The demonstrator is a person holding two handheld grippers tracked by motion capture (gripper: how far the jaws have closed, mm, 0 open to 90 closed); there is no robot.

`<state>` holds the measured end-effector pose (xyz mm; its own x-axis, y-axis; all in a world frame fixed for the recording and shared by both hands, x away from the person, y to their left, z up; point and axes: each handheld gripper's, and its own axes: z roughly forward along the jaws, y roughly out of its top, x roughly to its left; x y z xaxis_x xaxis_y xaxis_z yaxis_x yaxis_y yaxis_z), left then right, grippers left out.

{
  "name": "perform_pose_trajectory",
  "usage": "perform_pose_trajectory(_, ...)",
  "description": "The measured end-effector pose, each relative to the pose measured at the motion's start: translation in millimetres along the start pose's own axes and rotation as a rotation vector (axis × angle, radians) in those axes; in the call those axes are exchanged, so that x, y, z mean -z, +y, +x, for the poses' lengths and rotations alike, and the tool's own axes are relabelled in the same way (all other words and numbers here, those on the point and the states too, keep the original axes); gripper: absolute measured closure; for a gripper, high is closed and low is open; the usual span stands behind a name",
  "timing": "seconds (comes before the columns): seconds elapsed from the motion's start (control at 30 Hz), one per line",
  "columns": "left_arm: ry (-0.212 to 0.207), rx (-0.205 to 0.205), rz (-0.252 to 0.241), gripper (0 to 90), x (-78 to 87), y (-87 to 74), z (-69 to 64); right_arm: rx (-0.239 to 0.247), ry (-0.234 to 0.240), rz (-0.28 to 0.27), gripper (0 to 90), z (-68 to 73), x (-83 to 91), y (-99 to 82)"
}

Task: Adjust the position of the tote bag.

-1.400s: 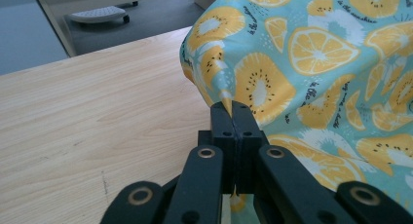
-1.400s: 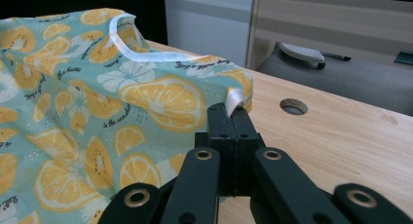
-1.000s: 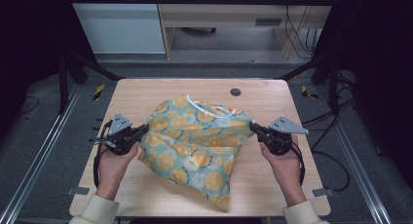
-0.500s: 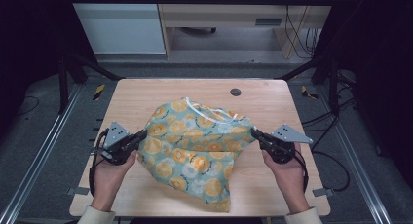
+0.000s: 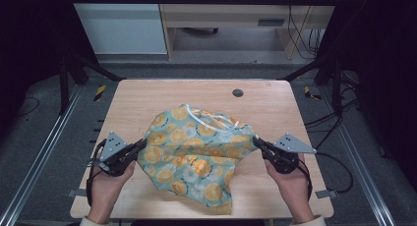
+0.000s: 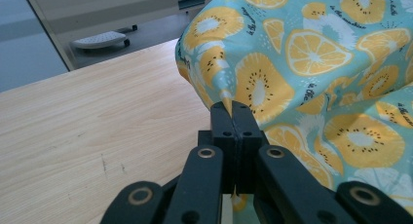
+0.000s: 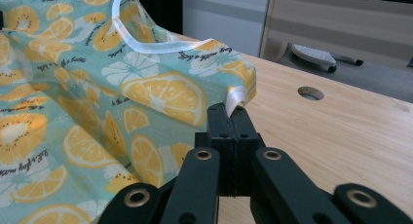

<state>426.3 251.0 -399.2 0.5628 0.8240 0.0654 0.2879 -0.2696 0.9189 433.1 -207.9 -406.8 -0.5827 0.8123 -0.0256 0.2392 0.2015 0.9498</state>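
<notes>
Both hands have drawn nearer the person, dragging the cloth. Left gripper (image 5: 140, 146) and right gripper (image 5: 256, 141) pinch shut on opposite edges of the teal orange-slice-print fabric garment (image 5: 196, 157), stretched between them across the pale wooden worktop (image 5: 147, 98).

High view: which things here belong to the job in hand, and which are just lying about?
In the job:
- fruit-print cloth, pulled out between both sides
- left gripper, shut on the cloth's left edge
- right gripper, shut on its white-trimmed right edge

Lying about:
- round hole in the wooden table
- cables trailing off the table's right side
</notes>
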Motion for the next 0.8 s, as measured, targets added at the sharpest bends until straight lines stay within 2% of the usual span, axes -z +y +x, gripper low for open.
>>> perform_pose_trajectory(0.8, -0.041, 0.004, -0.012, 90.0, 17.7, -19.6, -6.4, 0.022, 0.032, 0.014, 90.0, 13.8, 14.6, -11.2)
